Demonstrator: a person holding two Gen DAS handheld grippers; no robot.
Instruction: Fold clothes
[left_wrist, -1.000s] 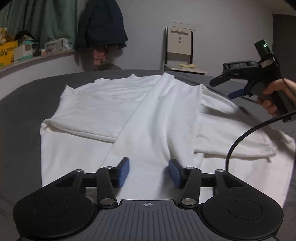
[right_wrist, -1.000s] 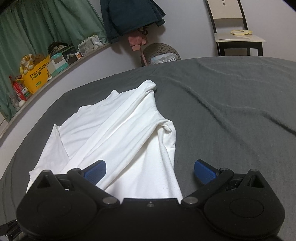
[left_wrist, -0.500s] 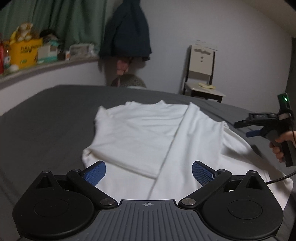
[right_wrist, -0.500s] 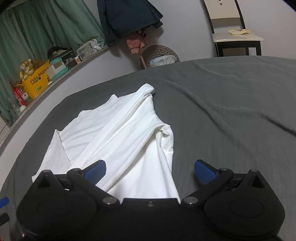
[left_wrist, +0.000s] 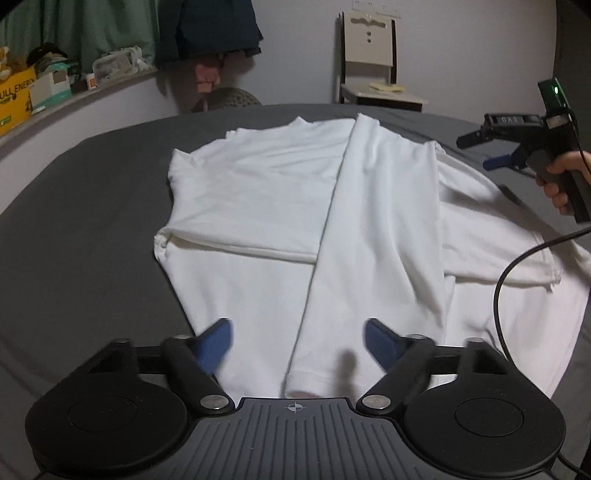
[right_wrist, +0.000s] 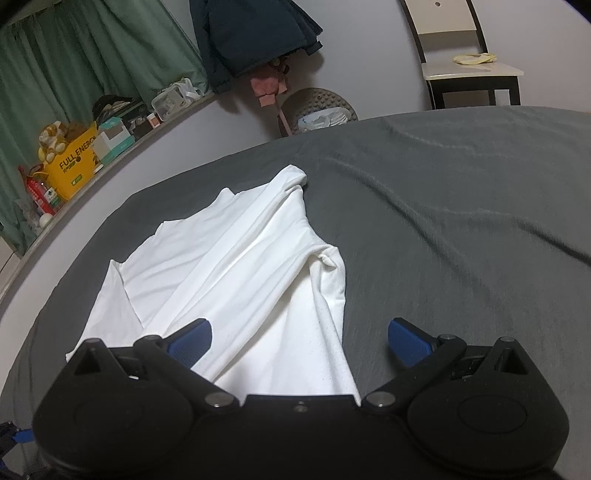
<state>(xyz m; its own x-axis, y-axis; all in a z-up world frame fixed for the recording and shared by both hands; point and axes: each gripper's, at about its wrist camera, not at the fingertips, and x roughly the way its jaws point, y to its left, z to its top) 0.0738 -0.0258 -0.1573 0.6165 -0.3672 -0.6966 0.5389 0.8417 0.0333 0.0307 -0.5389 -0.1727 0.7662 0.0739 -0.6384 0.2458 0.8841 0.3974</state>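
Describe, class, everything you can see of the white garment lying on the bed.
The white garment is a plain soft knit, seemingly a T-shirt, spread almost flat on the grey bed cover. One side has been folded inward into a long band running from collar to hem, over a short sleeve on one side. The other sleeve lies spread out beside it. Light wrinkles show. Both grippers are open; neither pinches it.
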